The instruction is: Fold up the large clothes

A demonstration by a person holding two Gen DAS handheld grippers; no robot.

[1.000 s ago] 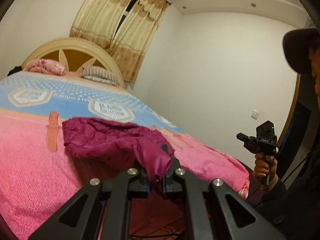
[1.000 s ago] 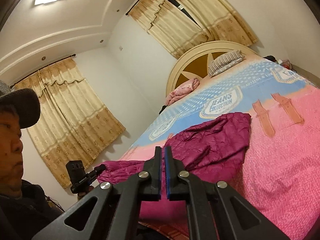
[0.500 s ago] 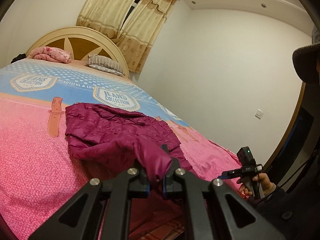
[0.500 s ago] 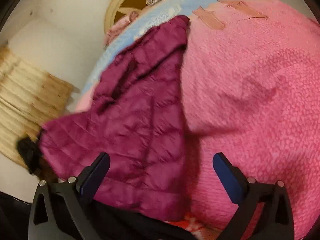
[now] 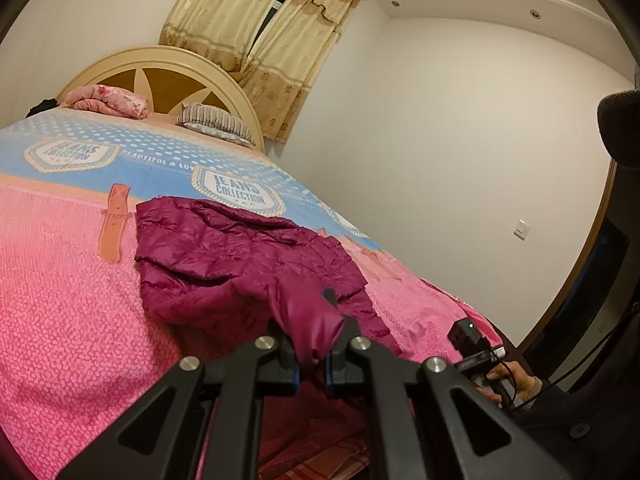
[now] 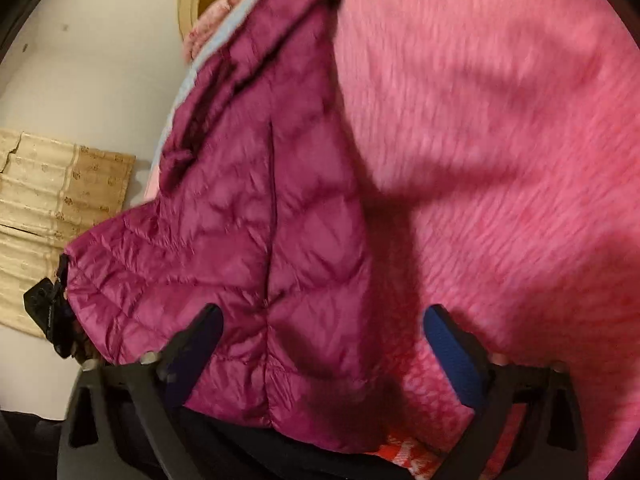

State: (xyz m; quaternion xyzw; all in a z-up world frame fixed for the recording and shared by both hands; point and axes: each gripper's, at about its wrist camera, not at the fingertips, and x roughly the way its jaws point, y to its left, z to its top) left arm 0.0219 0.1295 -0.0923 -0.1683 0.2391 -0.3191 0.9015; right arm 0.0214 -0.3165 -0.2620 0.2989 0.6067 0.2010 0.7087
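A maroon quilted puffer jacket point(image 5: 240, 256) lies on the pink part of the bed cover point(image 5: 60, 300), near the foot of the bed. My left gripper point(image 5: 310, 360) is shut on a corner of the jacket and holds it just above the bed edge. My right gripper point(image 6: 320, 344) is open wide, jaws straddling the jacket's lower hem point(image 6: 256, 320), close above it. In the left wrist view the right gripper point(image 5: 476, 350) shows low at the right, beside the bed. In the right wrist view the left gripper point(image 6: 48, 308) shows at the jacket's left corner.
The bed has a blue and pink cover, a cream headboard point(image 5: 160, 76), a striped pillow point(image 5: 216, 124) and a folded pink blanket point(image 5: 108, 100). Beige curtains point(image 5: 260, 40) hang behind. The person's head point(image 5: 620, 128) and dark clothing are at the right.
My right gripper opened, swung down from beside the bed and now hovers over the jacket's hem. My left gripper kept its hold on the jacket and tilted slightly.
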